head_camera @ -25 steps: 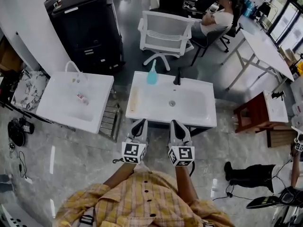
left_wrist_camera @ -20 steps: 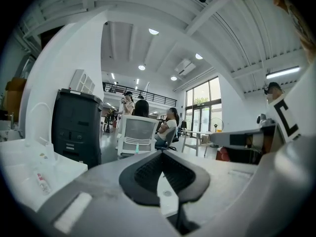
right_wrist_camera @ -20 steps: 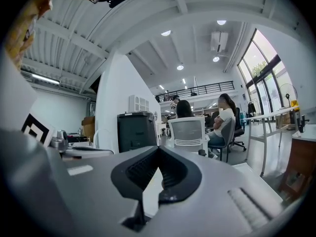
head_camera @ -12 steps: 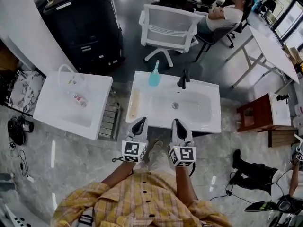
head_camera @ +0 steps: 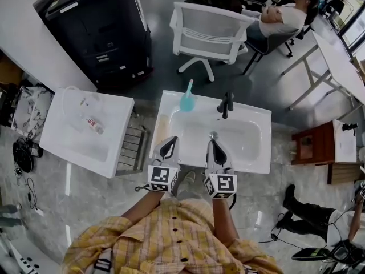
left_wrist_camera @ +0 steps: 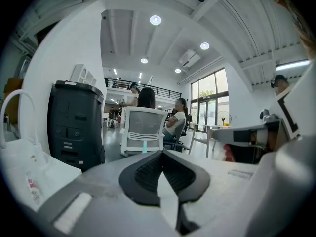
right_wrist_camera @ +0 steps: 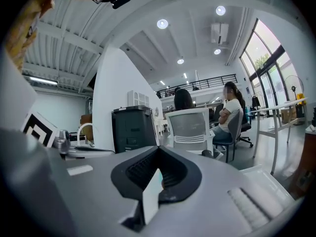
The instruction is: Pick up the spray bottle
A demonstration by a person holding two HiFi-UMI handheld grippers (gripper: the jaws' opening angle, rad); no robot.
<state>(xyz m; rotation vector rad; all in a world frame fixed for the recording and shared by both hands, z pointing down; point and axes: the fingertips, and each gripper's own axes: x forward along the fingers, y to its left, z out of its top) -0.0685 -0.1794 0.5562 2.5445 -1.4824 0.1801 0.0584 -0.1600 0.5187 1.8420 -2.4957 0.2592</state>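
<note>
Teal spray bottle (head_camera: 186,98) is standing upright on the back left rim of a white sink (head_camera: 256,164), just left of a black faucet (head_camera: 226,104) and well apart from both grippers. A person in a yellow plaid shirt (head_camera: 165,238) is holding the left gripper (head_camera: 167,147) and the right gripper (head_camera: 215,150) side by side over the near part of that sink. Both are pointing toward the sink's back rim. Each gripper's jaws are pressing together with nothing between them. Each gripper is carrying a cube (head_camera: 162,178) printed with black-and-white square markers, with no words to read. In the left gripper view the bottle is showing as a thin teal sliver in front of a white mesh chair (left_wrist_camera: 143,127). A second white sink (head_camera: 74,147) is sitting to the left. It is holding a small bottle (head_camera: 92,123) whose red label is too small to read.
</note>
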